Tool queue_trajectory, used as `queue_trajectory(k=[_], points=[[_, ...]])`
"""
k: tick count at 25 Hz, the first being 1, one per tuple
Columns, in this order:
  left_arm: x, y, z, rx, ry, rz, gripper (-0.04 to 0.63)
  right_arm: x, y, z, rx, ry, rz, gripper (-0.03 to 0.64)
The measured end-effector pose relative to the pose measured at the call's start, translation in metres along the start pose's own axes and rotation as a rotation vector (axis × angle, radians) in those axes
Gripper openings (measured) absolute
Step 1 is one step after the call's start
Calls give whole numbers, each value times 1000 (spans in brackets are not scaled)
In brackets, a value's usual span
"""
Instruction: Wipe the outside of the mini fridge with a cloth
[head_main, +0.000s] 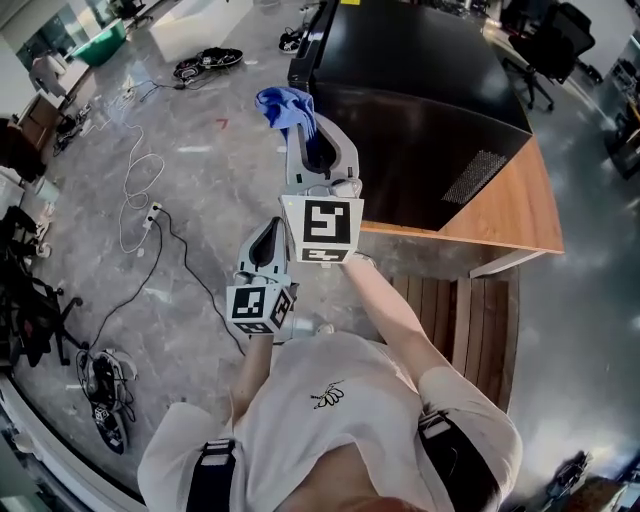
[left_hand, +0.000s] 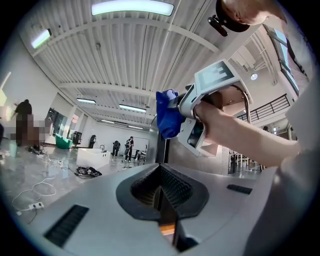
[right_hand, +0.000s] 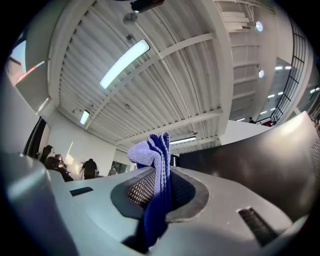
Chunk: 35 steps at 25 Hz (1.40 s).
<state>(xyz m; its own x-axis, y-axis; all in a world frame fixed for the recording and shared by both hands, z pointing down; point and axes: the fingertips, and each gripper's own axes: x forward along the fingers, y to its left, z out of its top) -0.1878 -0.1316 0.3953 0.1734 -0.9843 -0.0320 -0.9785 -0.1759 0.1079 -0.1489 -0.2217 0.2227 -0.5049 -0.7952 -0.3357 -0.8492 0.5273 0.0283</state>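
Observation:
The black mini fridge (head_main: 420, 110) stands on a wooden table (head_main: 510, 215) at the upper right of the head view. My right gripper (head_main: 303, 135) is raised in front of the fridge's left side, shut on a blue cloth (head_main: 285, 108) that bunches above its jaws. In the right gripper view the cloth (right_hand: 157, 170) is pinched between the jaws, and the fridge's dark wall (right_hand: 265, 160) fills the right. My left gripper (head_main: 266, 240) sits lower and nearer to me, shut and empty (left_hand: 161, 192). It looks up at the right gripper (left_hand: 176, 107) and the cloth (left_hand: 167, 116).
Cables (head_main: 140, 200) and a power strip lie on the grey floor to the left. A slatted wooden bench (head_main: 450, 300) stands beside me below the table. An office chair (head_main: 555, 40) is behind the fridge. Several people (left_hand: 122, 147) stand far off in the hall.

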Motion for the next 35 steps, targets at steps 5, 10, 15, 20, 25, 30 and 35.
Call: queue_trajectory(k=[5,10,15,20,25,30,35], points=[[-4,16,-4,-14,3,37,5,18,1,-27,-54,62,-19,61],[-2,18,-4,-14,6,39,5,15,-7,-28,-93,53,-33,61],[4,10,-3,-3,9,13,5,5,-24,-23,-114,51,-59,61],[5,4,-5,2,13,-5,5,-13,-46,-20,-149,47,-109,61],[8,0,-5,1,13,-14,5,-31,-81,-14,-155,48,-183,61],[9,-9,-6,10,16,-35,5,-53,-118,-10,-165,48,-277,61],[12,-22,-5,22,20,-67,5,-76,-159,-3,-207,48,-374,61]])
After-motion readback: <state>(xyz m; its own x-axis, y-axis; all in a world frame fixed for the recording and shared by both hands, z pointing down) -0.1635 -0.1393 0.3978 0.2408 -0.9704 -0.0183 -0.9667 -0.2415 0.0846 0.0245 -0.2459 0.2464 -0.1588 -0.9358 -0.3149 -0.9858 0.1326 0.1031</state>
